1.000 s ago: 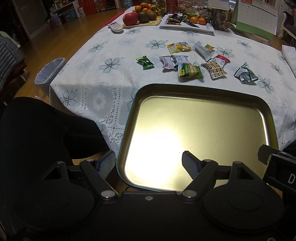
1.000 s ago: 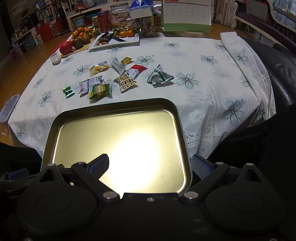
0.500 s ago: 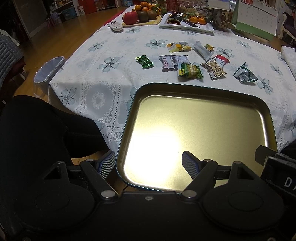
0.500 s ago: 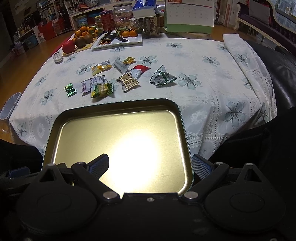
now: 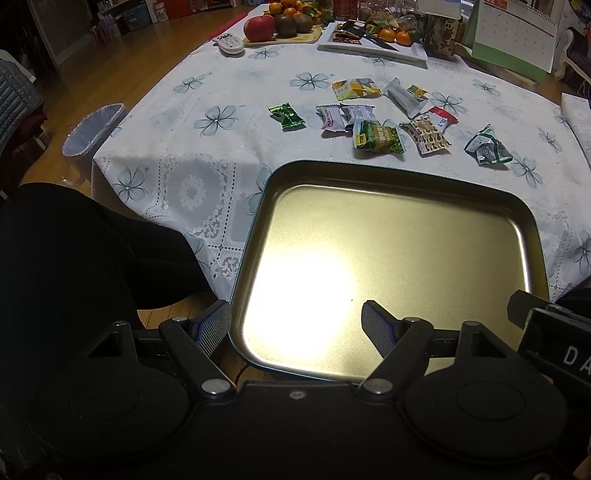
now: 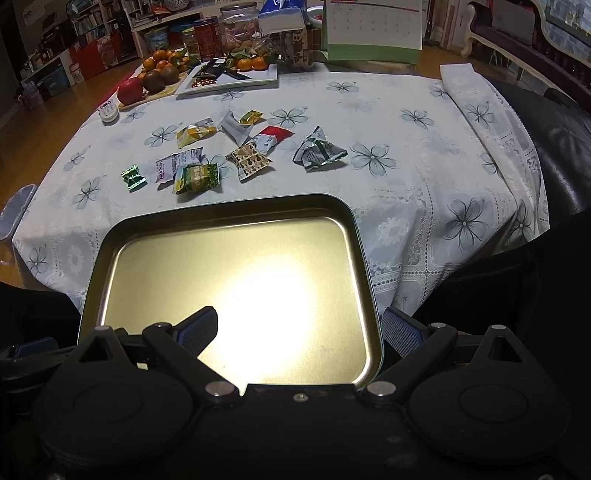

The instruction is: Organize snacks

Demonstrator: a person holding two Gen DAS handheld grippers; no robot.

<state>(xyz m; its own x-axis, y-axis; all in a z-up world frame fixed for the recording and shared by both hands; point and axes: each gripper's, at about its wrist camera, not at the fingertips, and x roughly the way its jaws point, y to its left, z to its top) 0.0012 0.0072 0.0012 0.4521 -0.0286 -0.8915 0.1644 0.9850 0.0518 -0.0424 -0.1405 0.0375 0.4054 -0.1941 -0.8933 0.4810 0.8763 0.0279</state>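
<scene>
An empty gold metal tray [image 5: 388,177] with a dark rim hangs over the near table edge; it also shows in the right wrist view [image 6: 236,208]. My left gripper [image 5: 295,325] is open, its fingers astride the tray's near left corner. My right gripper [image 6: 299,332] is open, its fingers astride the near right corner. Several wrapped snacks lie beyond the tray: a green candy [image 5: 286,116], a green-yellow packet [image 5: 376,136], a brown patterned packet [image 5: 424,136] and a crumpled green-white packet [image 5: 487,147]. They also show in the right wrist view, with the green-yellow packet [image 6: 195,177] nearest the tray.
A white floral tablecloth [image 5: 207,122] covers the table. Fruit on a board [image 5: 273,26], a white plate [image 5: 373,48], jars and a calendar [image 5: 513,37] stand at the far edge. A bin [image 5: 92,129] stands on the floor to the left. A black sofa [image 6: 561,147] is at right.
Both views have drawn slightly back from the table, so the tray's far rim sits lower in view. The grippers stay open around the tray's near corners.
</scene>
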